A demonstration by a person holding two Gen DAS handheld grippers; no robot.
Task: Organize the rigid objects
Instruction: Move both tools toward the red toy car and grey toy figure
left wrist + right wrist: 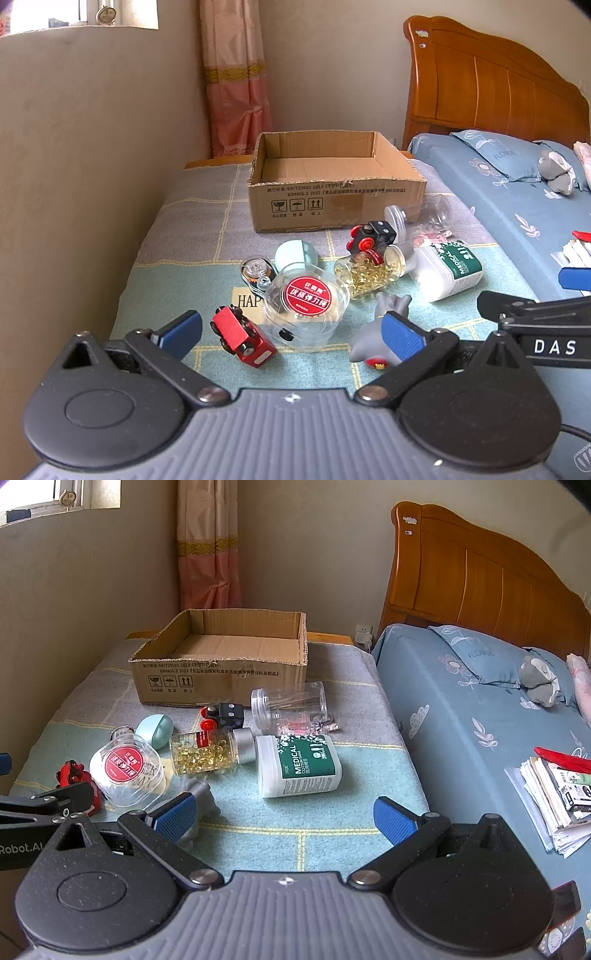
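Observation:
An empty cardboard box (334, 188) (221, 664) stands at the far end of a blanket-covered table (177, 229) (332, 775). In front of it lie a red toy car (242, 336), a clear tub with a red label (306, 306) (125, 771), a jar of yellow capsules (369, 271) (207, 753), a cotton-swab box (448, 271) (299, 766), a black-and-red toy engine (371, 238) (225, 716), a mint case (295, 254) (155, 729), an empty clear jar (290, 703) and a grey toy shark (373, 332) (199, 797). My left gripper (291, 332) is open above the car and tub. My right gripper (284, 816) is open over bare blanket.
A bed (461, 716) with a wooden headboard (491, 85) runs along the right, with a pillow (506, 155), a grey plush (539, 679) and a stack of papers (554, 805). A wall borders the table on the left; a pink curtain (236, 81) hangs behind.

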